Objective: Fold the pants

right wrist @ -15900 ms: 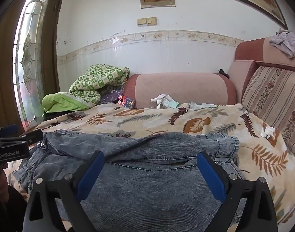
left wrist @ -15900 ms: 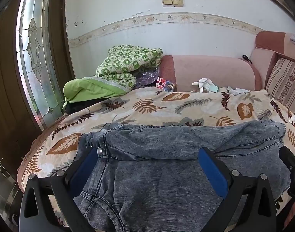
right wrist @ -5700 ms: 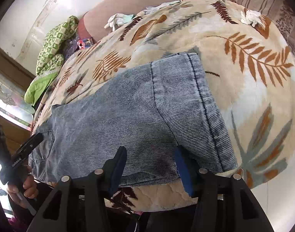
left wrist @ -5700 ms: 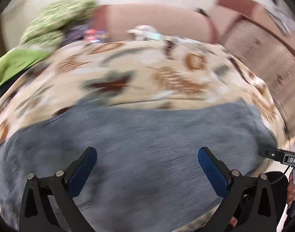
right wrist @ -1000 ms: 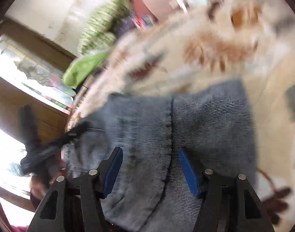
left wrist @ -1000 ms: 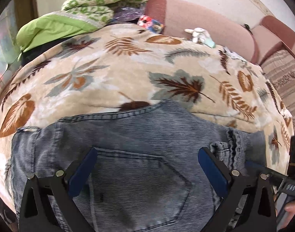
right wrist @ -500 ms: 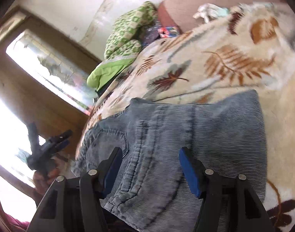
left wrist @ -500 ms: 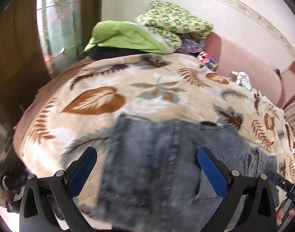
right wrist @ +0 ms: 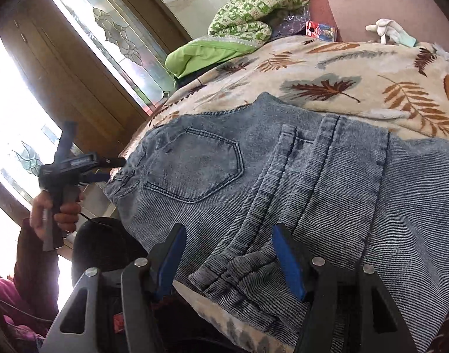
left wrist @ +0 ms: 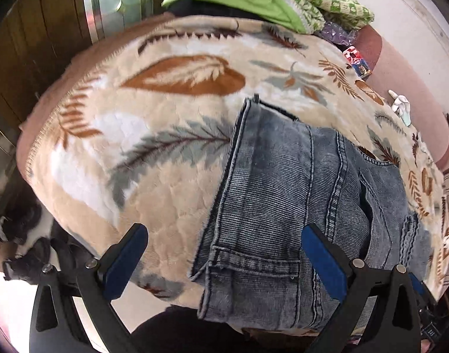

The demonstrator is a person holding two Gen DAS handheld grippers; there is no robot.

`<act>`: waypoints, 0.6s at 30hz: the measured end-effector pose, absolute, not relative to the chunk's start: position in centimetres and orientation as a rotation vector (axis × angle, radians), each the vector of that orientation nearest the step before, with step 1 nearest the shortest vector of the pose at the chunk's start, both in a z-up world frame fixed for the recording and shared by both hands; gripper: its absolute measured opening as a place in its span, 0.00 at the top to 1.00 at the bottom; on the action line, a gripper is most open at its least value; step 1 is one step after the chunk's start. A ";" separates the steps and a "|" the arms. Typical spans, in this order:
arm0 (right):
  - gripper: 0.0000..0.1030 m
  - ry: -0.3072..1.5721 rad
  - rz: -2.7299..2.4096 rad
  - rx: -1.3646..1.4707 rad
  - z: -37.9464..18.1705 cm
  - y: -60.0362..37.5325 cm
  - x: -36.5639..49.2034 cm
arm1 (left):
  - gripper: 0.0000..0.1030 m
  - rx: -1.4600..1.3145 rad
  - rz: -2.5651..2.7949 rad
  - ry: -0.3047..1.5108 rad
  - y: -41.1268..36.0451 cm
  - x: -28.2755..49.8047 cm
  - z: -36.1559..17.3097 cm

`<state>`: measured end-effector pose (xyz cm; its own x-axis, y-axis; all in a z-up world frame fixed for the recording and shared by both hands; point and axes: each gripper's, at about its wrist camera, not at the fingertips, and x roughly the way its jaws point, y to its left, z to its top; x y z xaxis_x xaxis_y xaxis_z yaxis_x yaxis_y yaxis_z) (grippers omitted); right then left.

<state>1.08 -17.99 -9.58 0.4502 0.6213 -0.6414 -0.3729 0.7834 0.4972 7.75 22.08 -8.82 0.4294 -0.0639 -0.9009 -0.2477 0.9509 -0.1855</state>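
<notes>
Folded pants (right wrist: pixel 283 176) run off the right wrist view at 4 o'clock, their far edge unseen; a dark shape hides the near hem (left wrist: pixel 239 317) at 6 o'clock in the left wrist view. The small packet (left wrist: pixel 357 61) at 1 o'clock is too small to read, and the right gripper (left wrist: pixel 430 309) is cut off at 4 o'clock

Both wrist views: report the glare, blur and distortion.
Left wrist view: fisheye bulges the blanket; slight smear at its far edge, jeans sharp. Right wrist view: the window blows out white; jeans crisp, edges curved.
</notes>
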 end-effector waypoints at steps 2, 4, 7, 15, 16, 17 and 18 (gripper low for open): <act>0.37 0.899 0.617 0.331 -9.5 -18.6 1.0 | 0.02 -0.326 0.098 1.126 21.8 8.2 -9.3; 0.37 0.889 0.599 0.356 -9.5 -19.3 1.2 | 0.14 -0.319 0.042 1.136 21.0 8.6 -9.6; 0.37 0.877 0.572 0.389 -9.5 -20.1 1.4 | 0.23 -0.267 0.026 1.171 19.4 9.6 -10.4; 0.37 0.862 0.536 0.403 -9.2 -20.8 1.9 | 0.55 -0.287 0.020 1.127 19.4 10.1 -9.7; 0.37 0.857 0.528 0.413 -9.2 -21.1 1.9 | 0.61 -0.283 0.024 1.113 19.4 10.0 -9.5; 0.37 0.853 0.520 0.423 -9.2 -21.4 1.9 | 0.65 -0.269 0.034 1.091 19.1 9.7 -9.0; 0.37 0.848 0.510 0.435 -9.2 -21.7 2.0 | 0.67 -0.257 0.039 1.073 18.8 9.6 -8.7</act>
<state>1.99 -21.74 -9.21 0.5559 0.5838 -0.5917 -0.2490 0.7961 0.5516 9.59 18.79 -8.68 0.4799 -0.0930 -0.8724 -0.1557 0.9695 -0.1890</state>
